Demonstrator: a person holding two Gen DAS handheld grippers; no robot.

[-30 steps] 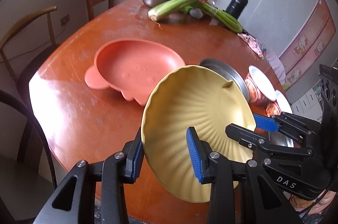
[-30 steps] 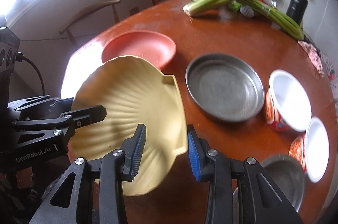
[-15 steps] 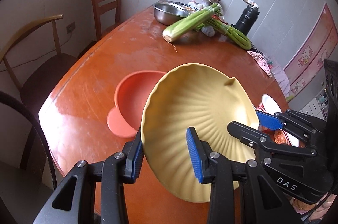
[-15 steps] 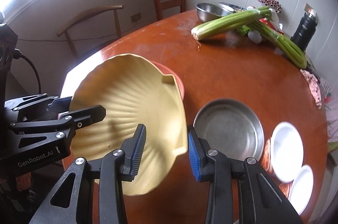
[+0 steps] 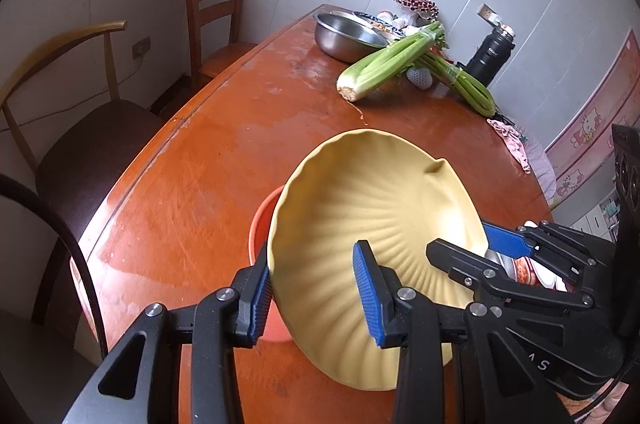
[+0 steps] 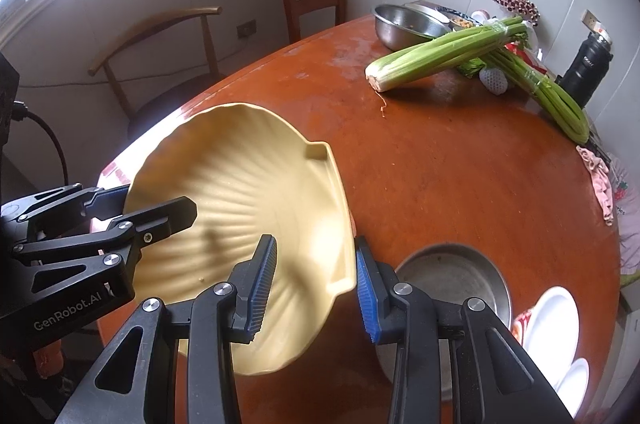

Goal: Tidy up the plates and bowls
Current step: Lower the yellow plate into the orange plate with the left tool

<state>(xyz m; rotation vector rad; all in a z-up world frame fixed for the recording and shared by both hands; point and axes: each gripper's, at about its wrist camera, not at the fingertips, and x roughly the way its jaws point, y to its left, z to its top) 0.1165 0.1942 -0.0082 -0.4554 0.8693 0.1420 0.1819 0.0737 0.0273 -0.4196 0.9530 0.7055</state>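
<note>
A yellow shell-shaped plate hangs tilted above the brown table, held by its rim from two sides. My left gripper is shut on its near left rim, and my right gripper is shut on its right rim. Each gripper shows in the other's view: the right gripper, the left gripper. An orange plate lies on the table right under the yellow one, mostly hidden by it. A round steel pan and two white bowls with red patterns sit to the right.
At the table's far end are a steel bowl, celery bunches and a black flask. A pink cloth lies at the right edge. Two wooden chairs stand beyond the left edge.
Both grippers carried the yellow plate leftward across the table. It now hangs over the orange plate and hides most of it. The steel pan and bowls slid toward the views' lower right.
</note>
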